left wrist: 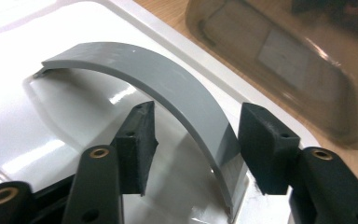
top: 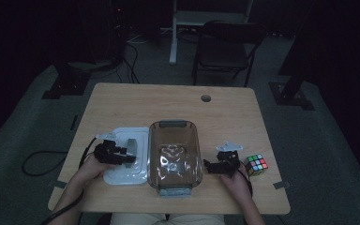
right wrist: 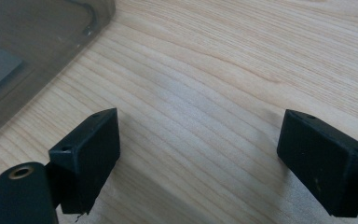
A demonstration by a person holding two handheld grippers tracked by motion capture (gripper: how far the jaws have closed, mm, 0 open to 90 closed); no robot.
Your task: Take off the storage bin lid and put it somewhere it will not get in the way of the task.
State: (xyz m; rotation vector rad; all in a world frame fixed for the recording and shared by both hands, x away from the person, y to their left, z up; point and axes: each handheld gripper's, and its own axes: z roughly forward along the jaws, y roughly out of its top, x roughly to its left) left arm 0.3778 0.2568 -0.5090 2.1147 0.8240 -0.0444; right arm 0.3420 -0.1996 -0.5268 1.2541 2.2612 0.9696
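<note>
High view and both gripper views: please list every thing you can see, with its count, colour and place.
Table: one, light wood, centre of the room.
Container: one, clear smoky plastic, middle of the table near the front edge.
Lid: one, white, flat on the table left of the container.
Handle: one, grey arch, on the lid.
Puzzle cube: one, multicoloured, right of the right gripper.
Chair: one, dark, behind the table.
Left gripper: one, black, jaws either side of the handle, not pressing.
Right gripper: one, black, open over bare table.
</note>
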